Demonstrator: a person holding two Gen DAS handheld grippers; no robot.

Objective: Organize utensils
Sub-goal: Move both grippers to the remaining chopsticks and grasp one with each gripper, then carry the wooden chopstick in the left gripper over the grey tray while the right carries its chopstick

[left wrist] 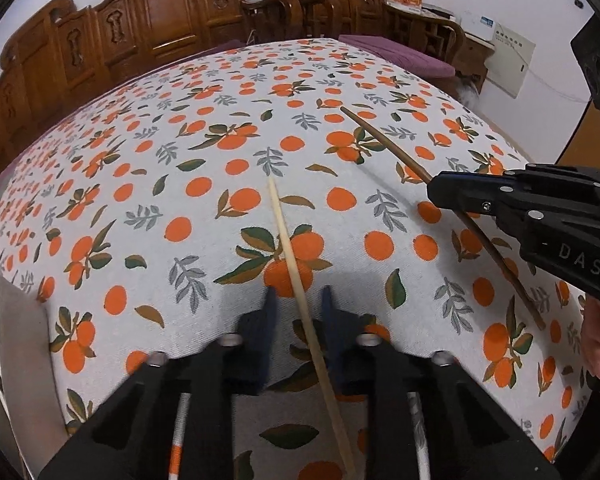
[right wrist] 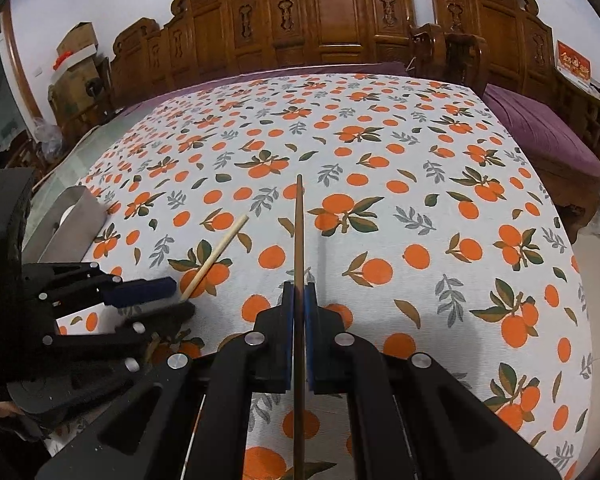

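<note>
steel shows at our far left, a metal holder standing on the orange-print tablecloth. next, our left gripper sits with its fingers apart around the pale chopstick, which lies on the cloth. further right, our right gripper is clamped on the dark chopstick, held above the cloth and pointing away.

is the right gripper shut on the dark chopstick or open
Shut. In the right wrist view the right gripper has both blue pads pressed against the dark chopstick, no gap showing.
</note>
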